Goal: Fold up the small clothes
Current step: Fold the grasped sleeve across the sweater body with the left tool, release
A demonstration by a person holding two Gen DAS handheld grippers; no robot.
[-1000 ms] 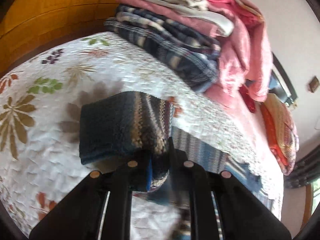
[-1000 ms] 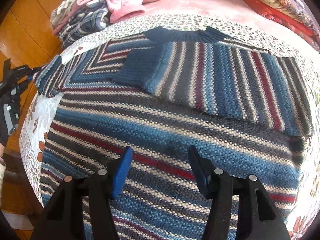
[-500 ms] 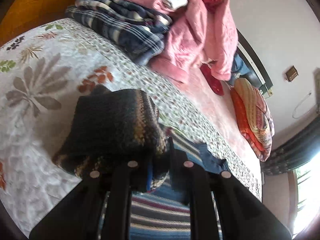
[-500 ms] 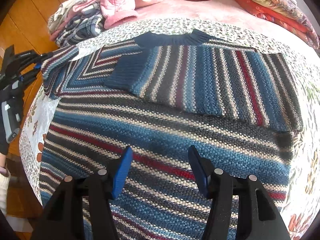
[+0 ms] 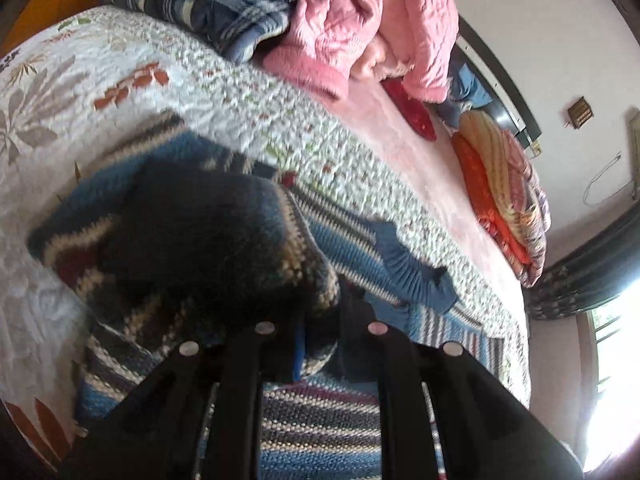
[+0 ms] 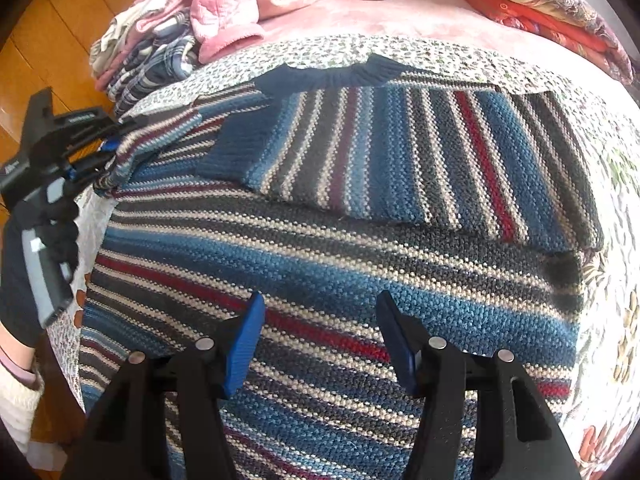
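Observation:
A striped knit sweater (image 6: pixel 320 264) in blue, grey, cream and red lies flat on the floral quilt (image 6: pixel 612 200). Its right sleeve (image 6: pixel 400 160) is folded across the chest. My left gripper (image 5: pixel 320 320) is shut on the left sleeve (image 5: pixel 208 240), holding it lifted over the sweater's shoulder; the same gripper (image 6: pixel 108 148) shows at the left of the right wrist view, pinching the sleeve end (image 6: pixel 132 152). My right gripper (image 6: pixel 320 320) hovers open just above the sweater's lower body, nothing between its fingers.
A pile of pink and plaid clothes (image 5: pixel 280 12) sits at the far end of the quilt (image 5: pixel 240 92). Folded orange and patterned blankets (image 5: pixel 504 184) lie further back on the pink bed cover (image 5: pixel 400 152). Wooden floor (image 6: pixel 48 32) lies beyond the bed's left edge.
My left gripper has carried the sleeve from out on the quilt inward, over the sweater's shoulder. The right gripper has stayed open above the sweater body.

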